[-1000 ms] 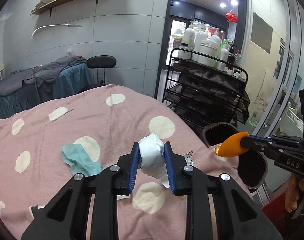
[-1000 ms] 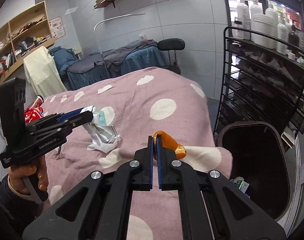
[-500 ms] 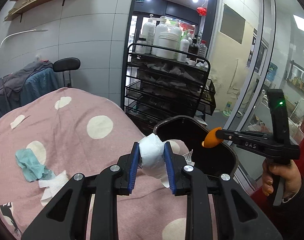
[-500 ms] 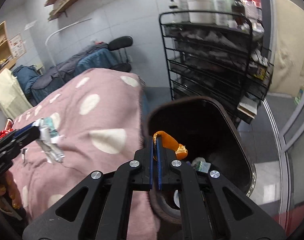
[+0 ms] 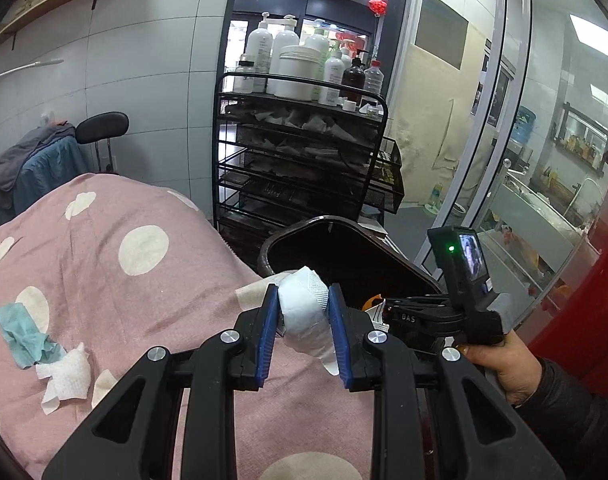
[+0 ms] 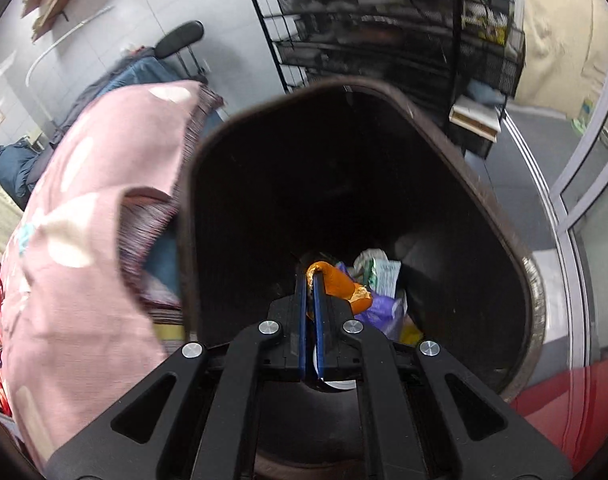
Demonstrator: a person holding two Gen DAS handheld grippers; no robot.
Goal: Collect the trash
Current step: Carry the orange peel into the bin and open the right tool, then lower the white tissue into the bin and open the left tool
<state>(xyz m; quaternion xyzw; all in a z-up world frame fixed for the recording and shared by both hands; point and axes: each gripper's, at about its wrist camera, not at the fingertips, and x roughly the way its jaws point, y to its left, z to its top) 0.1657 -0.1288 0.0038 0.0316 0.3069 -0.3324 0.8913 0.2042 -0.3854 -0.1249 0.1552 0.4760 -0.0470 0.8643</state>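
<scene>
My left gripper point(image 5: 303, 300) is shut on a crumpled white tissue point(image 5: 304, 312) and holds it above the bed's right edge, close to the dark trash bin point(image 5: 344, 248). My right gripper point(image 6: 312, 280) is shut on an orange wrapper point(image 6: 340, 282) and points down inside the bin's opening point(image 6: 524, 280), above several wrappers point(image 6: 380, 276) on the bottom. The right gripper also shows in the left wrist view point(image 5: 388, 306), low over the bin. A teal tissue point(image 5: 23, 336) and torn white tissue point(image 5: 65, 376) lie on the pink dotted blanket point(image 5: 123, 280).
A black wire cart point(image 5: 304, 160) with bottles point(image 5: 295, 68) stands just behind the bin. A glass sliding door point(image 5: 504, 160) is to the right. A stool point(image 5: 101, 128) and another covered bed point(image 5: 31, 160) stand at the back left.
Both grippers swung right from the bed toward the bin. The right gripper with the orange wrapper dropped into the bin's mouth. The left gripper still holds the white tissue.
</scene>
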